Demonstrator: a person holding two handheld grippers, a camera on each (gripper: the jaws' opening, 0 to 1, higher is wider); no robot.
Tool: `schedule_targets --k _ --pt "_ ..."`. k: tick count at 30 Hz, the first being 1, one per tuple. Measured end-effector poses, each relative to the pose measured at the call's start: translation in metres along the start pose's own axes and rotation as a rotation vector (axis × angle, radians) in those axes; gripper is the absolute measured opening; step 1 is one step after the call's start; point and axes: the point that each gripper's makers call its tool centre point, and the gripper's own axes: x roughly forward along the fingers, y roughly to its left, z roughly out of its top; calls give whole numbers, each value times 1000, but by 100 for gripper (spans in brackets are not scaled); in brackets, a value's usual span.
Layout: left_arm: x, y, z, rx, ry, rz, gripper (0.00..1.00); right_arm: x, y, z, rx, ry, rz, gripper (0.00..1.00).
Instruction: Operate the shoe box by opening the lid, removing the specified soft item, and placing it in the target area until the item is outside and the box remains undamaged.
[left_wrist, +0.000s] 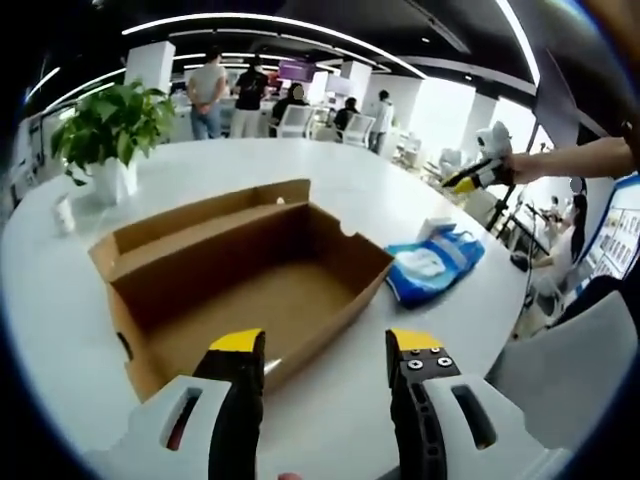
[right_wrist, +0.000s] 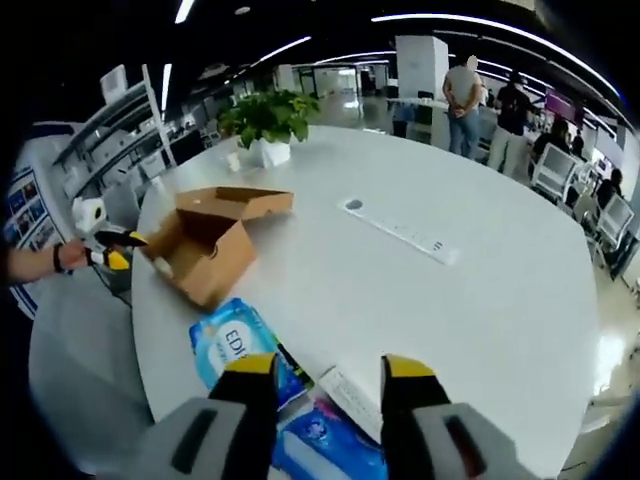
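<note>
The brown cardboard shoe box (left_wrist: 250, 285) lies open on the white round table (left_wrist: 400, 200), its lid folded back, and its inside is bare. A blue-and-white soft pack (left_wrist: 435, 262) lies on the table just right of the box. My left gripper (left_wrist: 325, 345) hovers open in front of the box's near edge with nothing between its jaws. My right gripper (left_wrist: 478, 175) is held up at the far right, apart from the pack. In the right gripper view the right gripper (right_wrist: 328, 368) is open above the blue pack (right_wrist: 238, 348), with the box (right_wrist: 210, 240) beyond it and the left gripper (right_wrist: 108, 250) next to the box.
A potted plant (left_wrist: 112, 130) in a white pot and a small white cup (left_wrist: 65, 213) stand at the table's far left. A white power strip (right_wrist: 400, 230) lies mid-table. A grey chair (left_wrist: 580, 350) stands close at the right. Several people (left_wrist: 230, 90) stand in the background.
</note>
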Motion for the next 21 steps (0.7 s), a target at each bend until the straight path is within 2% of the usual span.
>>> schedule_targets --k 7,10,21 --pt "1 1 3 -5 -10 -7 49 1 11 18 28 -54 -12 41" --pt "2 1 4 -7 -17 -13 49 0 18 26 64 -98 -13 41" --pt "8 -2 7 -5 -20 -37 49 -1 53 47 124 -229 -27 45"
